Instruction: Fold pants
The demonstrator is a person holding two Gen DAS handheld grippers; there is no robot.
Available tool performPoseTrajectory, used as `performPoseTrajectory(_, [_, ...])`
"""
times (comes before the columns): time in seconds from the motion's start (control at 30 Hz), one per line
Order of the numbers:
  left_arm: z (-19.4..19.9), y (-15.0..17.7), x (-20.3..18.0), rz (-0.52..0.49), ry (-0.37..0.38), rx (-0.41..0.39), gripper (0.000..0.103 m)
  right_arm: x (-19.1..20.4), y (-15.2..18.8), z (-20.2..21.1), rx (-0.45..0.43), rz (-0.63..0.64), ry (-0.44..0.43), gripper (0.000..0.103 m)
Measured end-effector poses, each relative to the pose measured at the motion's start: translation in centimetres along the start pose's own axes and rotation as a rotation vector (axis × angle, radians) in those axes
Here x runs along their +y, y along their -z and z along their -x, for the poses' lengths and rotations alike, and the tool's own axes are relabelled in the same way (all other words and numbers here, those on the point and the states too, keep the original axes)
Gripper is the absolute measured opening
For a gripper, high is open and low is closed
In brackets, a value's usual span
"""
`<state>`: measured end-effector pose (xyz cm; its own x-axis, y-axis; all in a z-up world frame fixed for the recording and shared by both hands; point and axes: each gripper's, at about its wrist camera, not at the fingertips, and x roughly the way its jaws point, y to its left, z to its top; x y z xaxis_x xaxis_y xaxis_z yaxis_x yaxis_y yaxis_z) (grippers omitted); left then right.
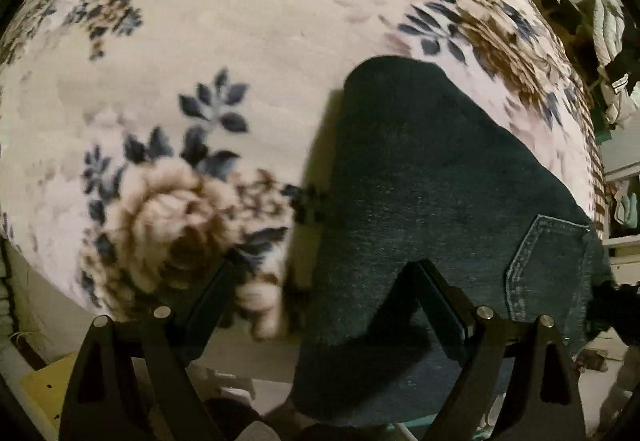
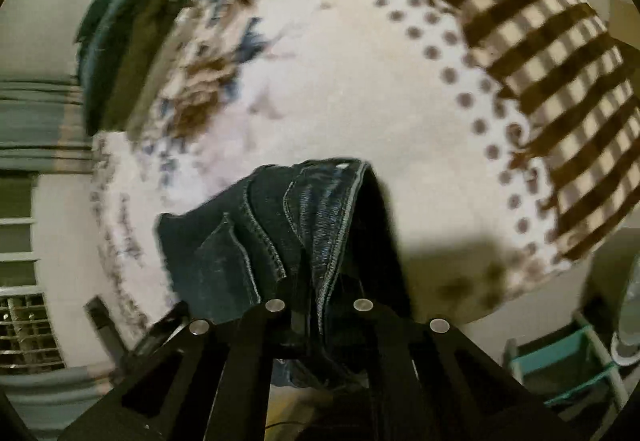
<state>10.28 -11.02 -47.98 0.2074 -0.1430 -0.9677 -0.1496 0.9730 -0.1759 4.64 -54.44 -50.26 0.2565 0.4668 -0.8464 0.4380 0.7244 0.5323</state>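
The left tongs (image 1: 324,273) stood spread at lower centre over the jeans (image 1: 432,181) on the floral blanket (image 1: 240,21); the right tongs (image 2: 318,281) pinched the jeans' (image 2: 280,225) waistband.

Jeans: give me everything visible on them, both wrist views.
The jeans are dark blue denim with pale stitching, and a back pocket shows at their right in the left wrist view. They lie folded on the floral blanket, one rounded end pointing away and the near end hanging over the bed edge. The left gripper is open, one finger over the denim, gripping nothing. The right gripper is shut on a bunched, seamed edge of the jeans, lifting it.
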Motion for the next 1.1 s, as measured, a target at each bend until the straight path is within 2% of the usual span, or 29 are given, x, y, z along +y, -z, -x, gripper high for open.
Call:
performPoseTrajectory(0.13, [-1.1,-0.5,-0.6,-0.037,0.0,0.024,0.091,-2.4,-0.7,-2.6,0.061,-0.001,0.019,0.006])
performPoseTrajectory(0.17, [-1.3,-0.7,-0.5,-0.039,0.004,0.028,0.092,-3.0,-0.6,-3.8,0.097,-0.001,0.029,0.016])
performPoseTrajectory(0.2, [-1.4,-0.6,-0.4,-0.039,0.008,0.032,0.093,-3.6,-0.7,-4.6,0.114,-0.011,0.044,0.036])
performPoseTrajectory(0.23, [-1.4,-0.6,-0.3,-0.035,0.013,0.036,0.095,-4.2,-0.8,-5.0,0.115,-0.03,0.048,0.037])
performPoseTrajectory(0.27, [-1.4,-0.8,-0.5,-0.033,0.015,0.039,0.095,-4.6,-0.8,-4.9,0.114,-0.047,0.021,0.049])
performPoseTrajectory(0.3, [-1.3,-1.0,-0.5,-0.033,0.014,0.04,0.095,-5.1,-0.8,-4.4,0.114,-0.08,0.0,0.068])
performPoseTrajectory(0.33, [-0.9,-1.0,-0.5,-0.033,0.011,0.037,0.095,-5.7,-0.5,-3.4,0.1,-0.116,-0.022,0.073])
performPoseTrajectory(0.43, [0.0,-0.7,-0.1,-0.021,0.029,0.022,0.095,-7.0,0.9,-0.4,0.033,-0.179,-0.134,0.079])
performPoseTrajectory(0.5, [0.1,-0.4,0.1,0.0,0.06,0.022,0.095,-7.9,2.5,1.1,-0.006,-0.219,-0.186,0.088])
performPoseTrajectory(0.6, [-0.8,0.3,0.2,0.025,0.102,0.041,0.095,-8.7,5.0,1.1,-0.004,-0.253,-0.281,0.089])
performPoseTrajectory(0.83, [-2.1,1.1,0.6,0.067,0.17,0.061,0.095,-6.8,7.5,-5.5,0.066,-0.178,-0.323,0.09])
performPoseTrajectory(0.93, [-2.3,1.2,0.5,0.078,0.181,0.058,0.095,-6.4,7.3,-7.0,0.014,-0.167,-0.336,0.092])
performPoseTrajectory(1.07, [-2.4,1.5,1.0,0.097,0.199,0.054,0.095,-5.7,7.1,-6.8,-0.05,-0.189,-0.386,0.082])
performPoseTrajectory(1.1, [-2.4,1.6,1.2,0.103,0.203,0.055,0.095,-5.5,7.0,-6.7,-0.06,-0.202,-0.399,0.082])
